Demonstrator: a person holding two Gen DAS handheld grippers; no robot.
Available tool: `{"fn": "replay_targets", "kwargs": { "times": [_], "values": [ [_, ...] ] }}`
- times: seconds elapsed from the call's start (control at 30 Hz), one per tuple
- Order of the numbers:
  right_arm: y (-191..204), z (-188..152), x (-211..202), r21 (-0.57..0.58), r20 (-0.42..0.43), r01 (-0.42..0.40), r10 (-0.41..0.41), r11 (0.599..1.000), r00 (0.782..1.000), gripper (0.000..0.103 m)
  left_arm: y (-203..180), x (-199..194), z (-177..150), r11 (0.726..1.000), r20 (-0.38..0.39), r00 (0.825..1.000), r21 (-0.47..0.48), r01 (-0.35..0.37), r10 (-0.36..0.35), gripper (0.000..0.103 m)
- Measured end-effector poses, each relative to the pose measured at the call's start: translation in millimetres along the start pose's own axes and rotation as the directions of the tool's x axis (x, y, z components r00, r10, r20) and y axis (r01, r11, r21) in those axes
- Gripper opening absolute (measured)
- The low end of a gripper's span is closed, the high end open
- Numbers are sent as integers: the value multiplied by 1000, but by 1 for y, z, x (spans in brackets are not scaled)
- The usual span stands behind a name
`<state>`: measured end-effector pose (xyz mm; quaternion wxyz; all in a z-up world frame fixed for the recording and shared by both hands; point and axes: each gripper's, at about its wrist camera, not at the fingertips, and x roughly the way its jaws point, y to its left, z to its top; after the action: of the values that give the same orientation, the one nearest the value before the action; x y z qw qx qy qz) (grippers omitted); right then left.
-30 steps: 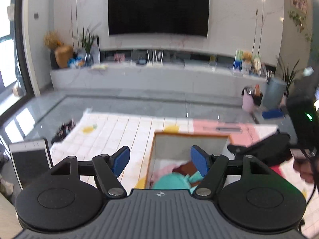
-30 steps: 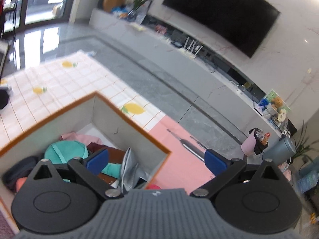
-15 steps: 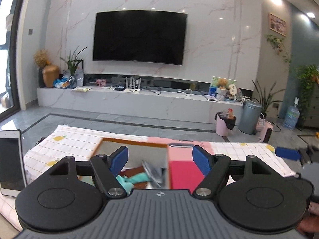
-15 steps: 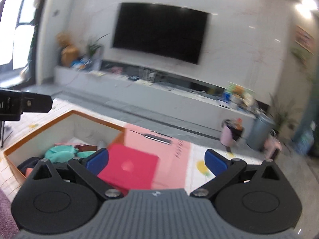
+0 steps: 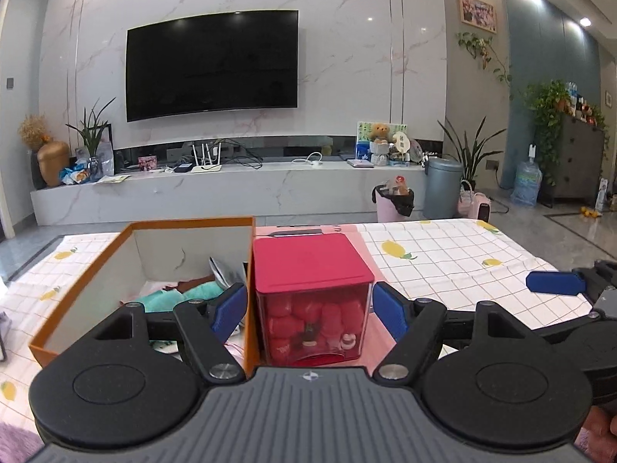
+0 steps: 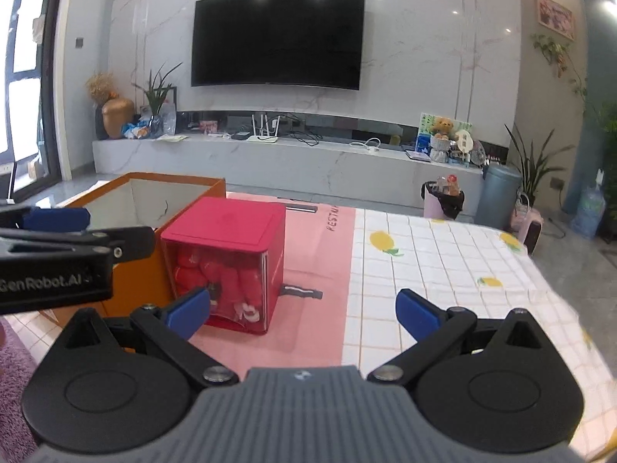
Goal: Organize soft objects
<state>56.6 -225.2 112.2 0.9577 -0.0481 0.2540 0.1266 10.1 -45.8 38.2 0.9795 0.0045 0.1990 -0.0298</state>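
Note:
A clear cube box with a red lid [image 5: 312, 266] holds red plush toys [image 5: 308, 320] and stands on a pink mat. My left gripper [image 5: 309, 310] is open, and the cube shows in the gap between its blue pads; I see no pad pressing on it. To the cube's left stands an orange open box [image 5: 96, 270] with a teal cloth [image 5: 181, 295] and other soft things inside. My right gripper [image 6: 304, 312] is open and empty, low over the mat to the right of the red-lidded box [image 6: 227, 223]. The left gripper [image 6: 58, 247] reaches in from the left edge.
A lemon-print checked cloth [image 6: 443, 254] covers the table to the right of the pink mat [image 6: 316, 247]. A black pen-like item [image 6: 300, 292] lies beside the cube. Something purple and fuzzy [image 6: 15, 378] sits at the near left. A TV wall and bins stand beyond the table.
Both views have swung from the orange box to the red-lidded cube, which now sits framed by the left fingers. Both grippers have come lower and stayed open; the right view has rolled level.

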Motion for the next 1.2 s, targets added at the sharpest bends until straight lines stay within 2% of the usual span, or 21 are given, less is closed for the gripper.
{"fn": "replay_targets", "kwargs": {
  "times": [0.13, 0.43, 0.67, 1.03, 1.2],
  "values": [
    [-4, -12, -3, 51, -9, -20, 21, 999, 1000, 100, -4, 1, -7, 1000, 6, 1000, 7, -4, 4, 87],
    [1, -17, 0, 11, -12, -44, 45, 999, 999, 100, -8, -3, -12, 1000, 17, 1000, 0, -26, 26, 87],
    [5, -17, -4, -9, 12, -8, 8, 1000, 1000, 100, -6, -4, -14, 999, 26, 999, 0, -32, 32, 87],
    [5, -18, 0, -7, -19, -7, 7, 1000, 1000, 100, -3, -2, -16, 999, 5, 999, -26, -33, 33, 87],
    [5, -18, 1, -18, -28, 7, -7, 1000, 1000, 100, -1, 2, -18, 999, -28, 999, -44, -30, 28, 88]
  ]
}}
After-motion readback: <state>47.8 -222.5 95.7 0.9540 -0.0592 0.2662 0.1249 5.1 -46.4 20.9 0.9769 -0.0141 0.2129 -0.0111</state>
